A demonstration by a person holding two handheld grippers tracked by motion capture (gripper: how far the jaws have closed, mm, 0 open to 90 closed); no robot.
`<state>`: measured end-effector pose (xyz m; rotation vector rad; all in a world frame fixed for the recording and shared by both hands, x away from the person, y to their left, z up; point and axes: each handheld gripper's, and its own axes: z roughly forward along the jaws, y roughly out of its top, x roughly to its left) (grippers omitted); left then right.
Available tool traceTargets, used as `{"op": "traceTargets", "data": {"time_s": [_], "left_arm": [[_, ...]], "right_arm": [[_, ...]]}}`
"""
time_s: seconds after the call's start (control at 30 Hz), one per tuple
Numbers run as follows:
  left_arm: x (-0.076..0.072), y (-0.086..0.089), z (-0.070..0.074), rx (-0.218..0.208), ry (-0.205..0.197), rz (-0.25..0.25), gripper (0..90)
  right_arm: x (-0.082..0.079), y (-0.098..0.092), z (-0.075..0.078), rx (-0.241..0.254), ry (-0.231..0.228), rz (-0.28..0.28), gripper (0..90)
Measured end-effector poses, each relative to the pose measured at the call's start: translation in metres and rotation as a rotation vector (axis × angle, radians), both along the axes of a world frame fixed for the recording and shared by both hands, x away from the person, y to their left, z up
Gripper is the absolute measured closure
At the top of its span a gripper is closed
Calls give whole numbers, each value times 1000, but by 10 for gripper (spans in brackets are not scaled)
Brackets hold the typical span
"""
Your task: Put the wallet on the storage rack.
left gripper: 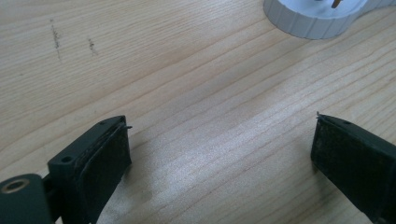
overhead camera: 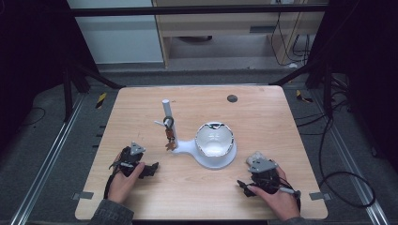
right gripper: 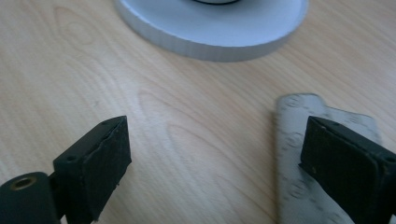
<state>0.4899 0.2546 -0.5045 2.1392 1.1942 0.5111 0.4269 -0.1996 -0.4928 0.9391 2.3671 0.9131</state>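
Evidently the thing in hand was the patterned pouch [right gripper: 299, 186], a flat, pale grey piece printed with small round marks, lying on the table [overhead camera: 263, 112] just beside the white stand [overhead camera: 213, 159]. It would likely handle as light, soft and limp; a pinch across one short edge seemed safest. The right gripper [right gripper: 215, 158] stood released, one jaw over the pouch without pressing it. The left gripper [left gripper: 219, 149] gaped above bare wood.

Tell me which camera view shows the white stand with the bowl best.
The high view: the white plastic stand, its upright post and bowl show whole. The left gripper view shows a ribbed piece of its base; the right gripper view shows the round base's near rim.
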Motion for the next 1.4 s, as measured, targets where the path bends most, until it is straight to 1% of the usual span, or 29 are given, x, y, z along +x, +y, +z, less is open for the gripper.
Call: {"op": "traceTargets", "data": {"time_s": [0.03,0.1,0.13,0.2,0.27,0.33,0.43,0.5,0.57,0.6,0.63,0.73,0.8,0.97,1.03,1.13,1.27,1.4], "left_arm": [[0,1,-1,-7,-5,1,22],[1,1,-2,-8,-6,3,10],[1,1,-2,-9,-8,3,6],[1,1,-3,-13,-13,4,0],[0,1,-4,-23,-27,11,0],[0,1,-4,-22,-28,11,0],[0,1,-4,-22,-27,12,0],[0,1,-4,-22,-28,11,0],[0,1,-4,-22,-28,11,0],[0,1,-4,-22,-27,10,0],[0,1,-4,-22,-28,10,0],[0,1,-4,-23,-28,11,0],[-1,1,-4,-20,-27,7,0],[-1,1,-4,-21,-26,8,0],[-1,1,-4,-20,-25,8,0],[-1,1,-4,-21,-24,6,0],[-1,1,-4,-22,-24,4,0],[-1,1,-4,-22,-24,2,0]], "right_arm": [[0,-3,1,9,1,-14,86],[-1,-8,4,39,-13,-26,84],[-2,-10,5,42,-15,-35,81],[-2,-12,5,34,-20,-43,78],[-2,-14,5,34,-14,-50,71],[-2,-19,5,20,-14,-84,69],[-5,-28,7,5,-19,-105,58],[-6,-35,7,14,0,-125,63],[-6,-41,7,13,16,-155,72],[-5,-45,8,12,14,-164,75],[-5,-47,9,19,22,-176,79],[-1,-54,9,11,49,-204,85],[2,-56,9,24,91,-216,88],[9,-57,9,-7,170,-220,108],[11,-57,10,-28,209,-216,112],[15,-57,12,-38,251,-211,130],[21,-55,12,-71,283,-216,174],[24,-53,13,-85,313,-224,214]]}}
